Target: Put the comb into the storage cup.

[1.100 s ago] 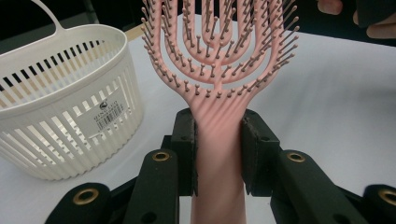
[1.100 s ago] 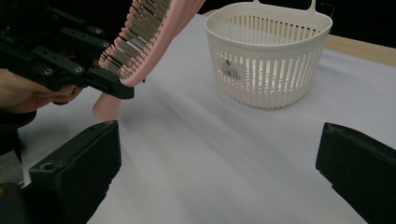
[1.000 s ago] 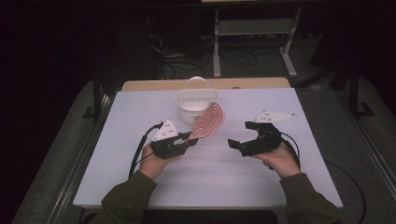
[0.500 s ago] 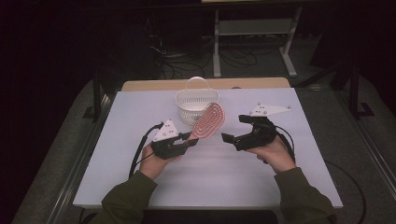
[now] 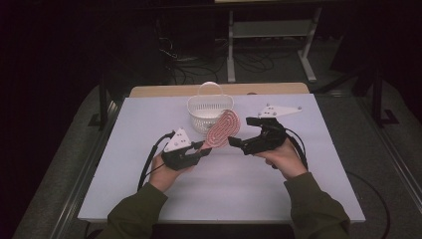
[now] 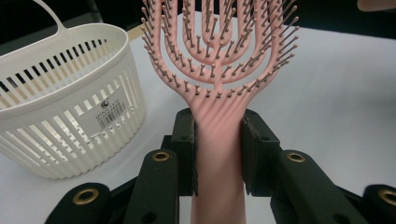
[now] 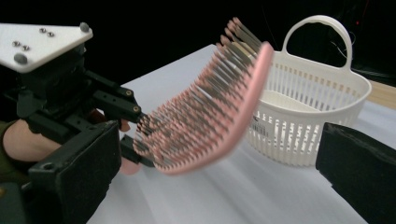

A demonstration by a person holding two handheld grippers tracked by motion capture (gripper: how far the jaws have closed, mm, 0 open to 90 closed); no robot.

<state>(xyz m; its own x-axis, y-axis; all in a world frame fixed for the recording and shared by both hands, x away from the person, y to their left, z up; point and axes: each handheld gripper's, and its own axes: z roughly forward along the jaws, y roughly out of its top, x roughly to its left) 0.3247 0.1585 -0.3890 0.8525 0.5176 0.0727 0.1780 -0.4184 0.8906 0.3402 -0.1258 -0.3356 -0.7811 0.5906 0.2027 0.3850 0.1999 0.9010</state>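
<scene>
High view, one entry: left tongs [image 5: 203,151] clamped on the handle of a pink vented hairbrush [image 5: 222,129], head raised and tilted away from them toward the right tongs [image 5: 238,143]. Left gripper view confirmed both pads pressed flat against the narrow neck of the brush, bristles facing the camera. Right tongs stood wide apart with nothing between them; in the right gripper view the brush head hung ahead of and between its two jaws, apart from both. White slotted basket [image 5: 209,110] with a loop handle stood just beyond both tongs, behind the brush head, not touching it.

Risks, judged: the hold sat low on a smooth tapering handle, so a push from the right tongs on the head could pivot or slide the brush in the left tongs. A closing bite across the bristles rather than the rim could bend the pins and fail to seat. A swing toward the basket could tip so light a thing.

Surface: white bench [image 5: 149,124], matte, bare around the items, a wooden strip along its far edge. Room: dark, cables on the floor, a pale metal frame beyond.
</scene>
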